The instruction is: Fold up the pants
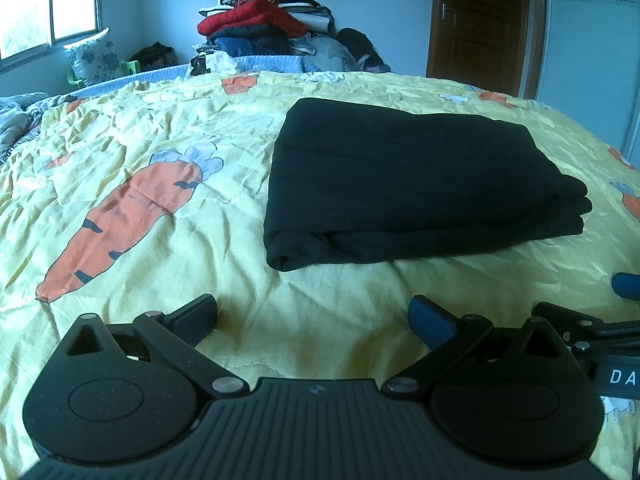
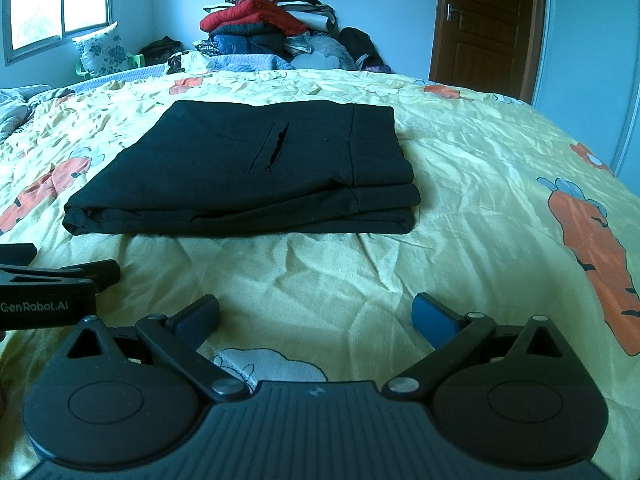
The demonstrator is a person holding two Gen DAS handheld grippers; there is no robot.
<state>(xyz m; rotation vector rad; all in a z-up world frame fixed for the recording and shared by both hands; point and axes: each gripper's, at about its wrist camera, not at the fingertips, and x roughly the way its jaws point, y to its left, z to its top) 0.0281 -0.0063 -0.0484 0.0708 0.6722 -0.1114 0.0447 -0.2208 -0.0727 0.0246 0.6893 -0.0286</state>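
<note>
"GenRobot.AI" marks the left hand-held gripper near folded pants.

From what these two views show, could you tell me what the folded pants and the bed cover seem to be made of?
The pants look like a matte black woven cloth, perhaps a suiting blend: flat sheen-free surface, crisp stacked folded edges, a slit pocket. The bed cover looks like thin, smooth printed cotton or a blend: fine creases all over, a faint sheen, carrot prints. Neither fibre can be confirmed.

Dim bluish daylight from window, fisheye-warped edges
</note>
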